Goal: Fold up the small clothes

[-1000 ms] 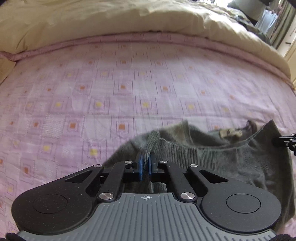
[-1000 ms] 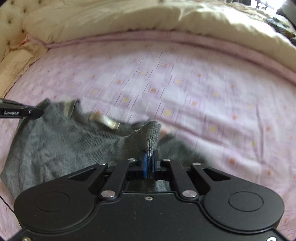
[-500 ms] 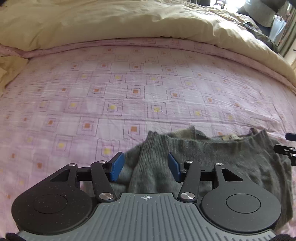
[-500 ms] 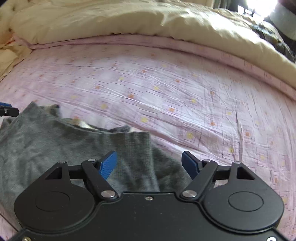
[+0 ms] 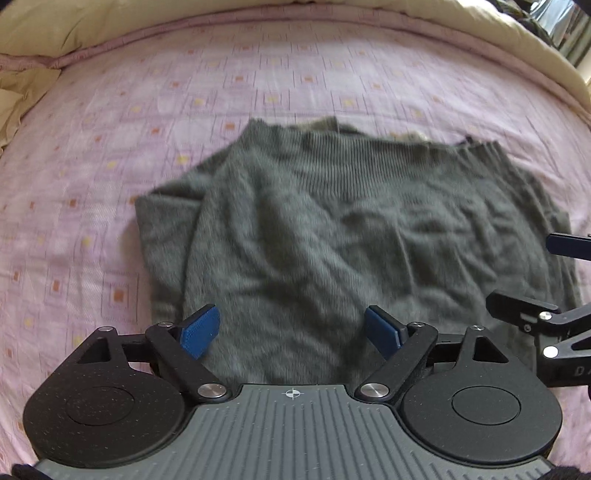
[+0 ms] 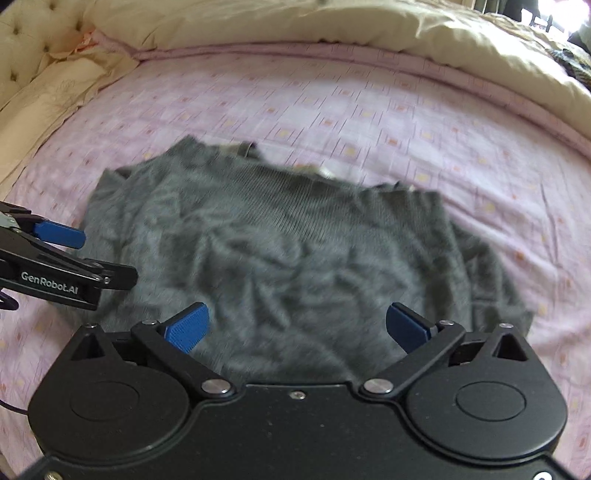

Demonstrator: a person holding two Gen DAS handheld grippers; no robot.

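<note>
Fold laid: left gripper (image 5: 291, 332) and right gripper (image 6: 297, 328) hover released above grey sweater (image 5: 351, 236). Next: regrasp an edge.

Bare sheet (image 5: 110, 147) around sweater (image 5: 351, 229); duvet (image 6: 295, 26) behind.

a home bedroom: pink patterned bedsheet (image 5: 110, 147), cream duvet (image 6: 295, 26), tufted headboard (image 6: 26, 44).

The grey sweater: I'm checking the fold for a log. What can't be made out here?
- grey sweater: near edge hidden behind the left gripper body, left wrist view; likewise behind the right gripper.
- Collar label: motion blur, both views.
- Layers beneath: covered by the top fold.
</note>
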